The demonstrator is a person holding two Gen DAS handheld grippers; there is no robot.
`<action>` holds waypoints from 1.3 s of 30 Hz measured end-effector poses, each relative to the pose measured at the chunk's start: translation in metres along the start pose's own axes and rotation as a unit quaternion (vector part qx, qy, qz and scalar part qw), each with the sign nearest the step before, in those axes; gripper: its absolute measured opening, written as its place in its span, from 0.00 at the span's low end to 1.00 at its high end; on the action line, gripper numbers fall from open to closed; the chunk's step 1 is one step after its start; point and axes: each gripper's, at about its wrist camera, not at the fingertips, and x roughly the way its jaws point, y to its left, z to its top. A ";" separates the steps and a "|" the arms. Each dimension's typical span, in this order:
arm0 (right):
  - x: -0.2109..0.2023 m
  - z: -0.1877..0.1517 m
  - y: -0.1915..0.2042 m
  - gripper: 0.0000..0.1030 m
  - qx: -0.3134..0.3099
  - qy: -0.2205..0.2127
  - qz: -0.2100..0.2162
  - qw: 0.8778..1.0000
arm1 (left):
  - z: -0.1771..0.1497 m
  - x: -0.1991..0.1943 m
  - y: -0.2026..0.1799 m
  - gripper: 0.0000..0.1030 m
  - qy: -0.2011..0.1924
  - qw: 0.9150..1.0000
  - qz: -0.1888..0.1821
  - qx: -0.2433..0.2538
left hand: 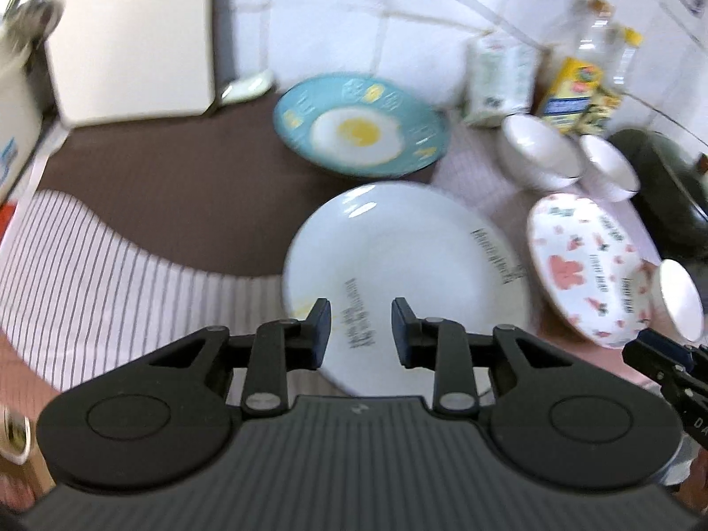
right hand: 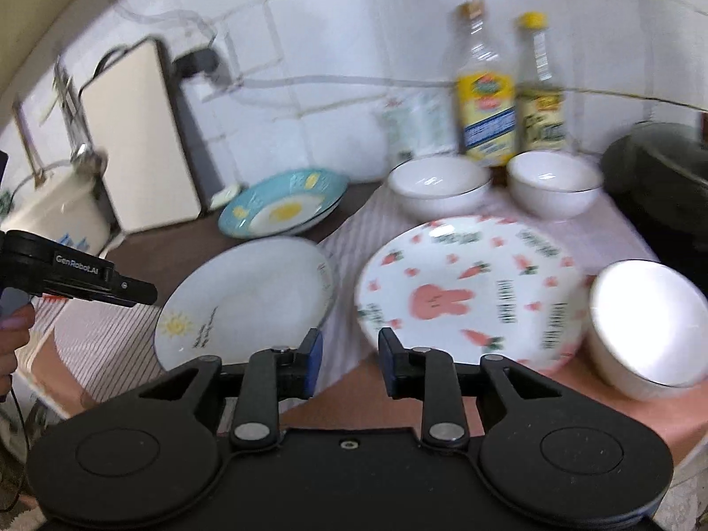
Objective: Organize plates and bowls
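A white plate (left hand: 398, 261) with a small sun drawing lies in front of my open left gripper (left hand: 360, 332), whose fingers hover over its near rim. It also shows in the right wrist view (right hand: 248, 296). A teal plate with a fried-egg print (left hand: 358, 126) (right hand: 283, 208) lies behind it. A white plate with pink rabbit and carrots (left hand: 584, 265) (right hand: 469, 292) lies just ahead of my open, empty right gripper (right hand: 349, 363). Two white bowls (right hand: 438, 186) (right hand: 553, 183) stand at the back, a third (right hand: 646, 323) at the right.
Two oil bottles (right hand: 486, 88) (right hand: 537, 88) and a packet (right hand: 416, 124) stand against the tiled wall. A dark pot (right hand: 663, 177) sits at the right. A white appliance (right hand: 141, 141) and an enamel pot (right hand: 53, 208) stand at the left. A striped cloth (left hand: 97, 274) covers the counter.
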 end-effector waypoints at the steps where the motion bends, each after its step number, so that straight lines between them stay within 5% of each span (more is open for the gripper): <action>1: -0.006 0.000 -0.005 0.36 0.006 -0.008 -0.004 1.000 | 0.002 -0.003 -0.010 0.30 -0.006 1.000 -0.004 0.009; 10: -0.019 -0.015 -0.051 0.57 0.081 -0.041 -0.064 0.994 | 0.014 -0.001 -0.082 0.44 -0.020 0.995 -0.062 0.079; 29: 0.041 -0.049 -0.095 0.57 0.214 -0.047 -0.079 0.973 | 0.059 0.125 -0.147 0.53 0.043 0.971 -0.094 0.213; 33: 0.047 -0.045 -0.098 0.46 0.232 -0.047 -0.074 0.969 | 0.065 0.142 -0.157 0.46 0.044 0.967 -0.100 0.231; 36: 0.052 -0.042 -0.098 0.33 0.235 -0.038 -0.076 0.968 | 0.068 0.154 -0.161 0.25 0.059 0.966 -0.096 0.233; 39: 0.054 -0.041 -0.099 0.27 0.247 -0.033 -0.090 0.964 | 0.070 0.162 -0.158 0.16 0.075 0.966 -0.106 0.222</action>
